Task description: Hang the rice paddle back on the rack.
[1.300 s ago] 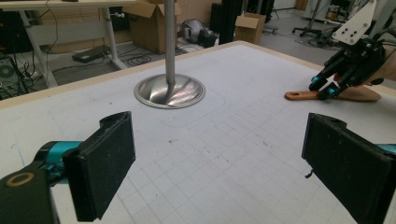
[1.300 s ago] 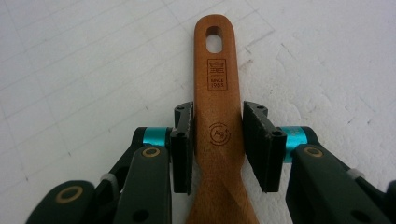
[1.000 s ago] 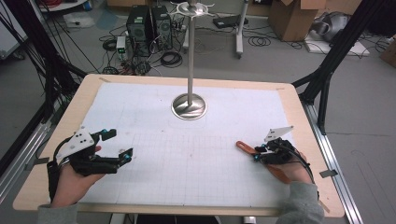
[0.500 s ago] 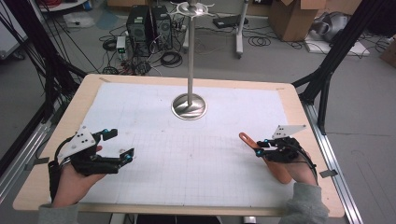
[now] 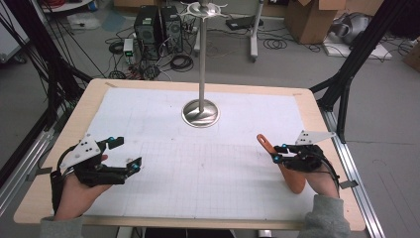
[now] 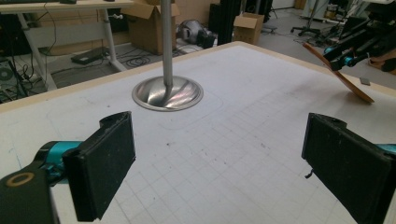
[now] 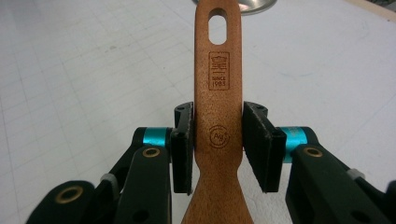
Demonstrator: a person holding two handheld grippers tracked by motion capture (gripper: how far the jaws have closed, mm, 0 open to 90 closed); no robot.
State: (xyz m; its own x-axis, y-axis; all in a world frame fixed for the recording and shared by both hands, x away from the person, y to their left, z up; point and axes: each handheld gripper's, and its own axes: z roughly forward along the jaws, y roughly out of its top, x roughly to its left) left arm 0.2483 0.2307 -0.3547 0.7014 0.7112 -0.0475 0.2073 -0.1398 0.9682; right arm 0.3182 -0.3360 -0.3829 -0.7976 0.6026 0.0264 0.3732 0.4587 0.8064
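We log wooden spatula (image 7: 218,107) clamped between right gripper (image 7: 218,144) jaws, pads pressing both handle edges; hanging hole ahead of jaws, blade end behind them. We note left gripper (image 6: 219,163) jaws spread wide, nothing between; metal stand base (image 6: 167,93) well ahead of them.

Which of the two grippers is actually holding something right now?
The right gripper: its jaws clamp the handle of the wooden spatula. The left gripper stands wide open, nothing between its jaws.
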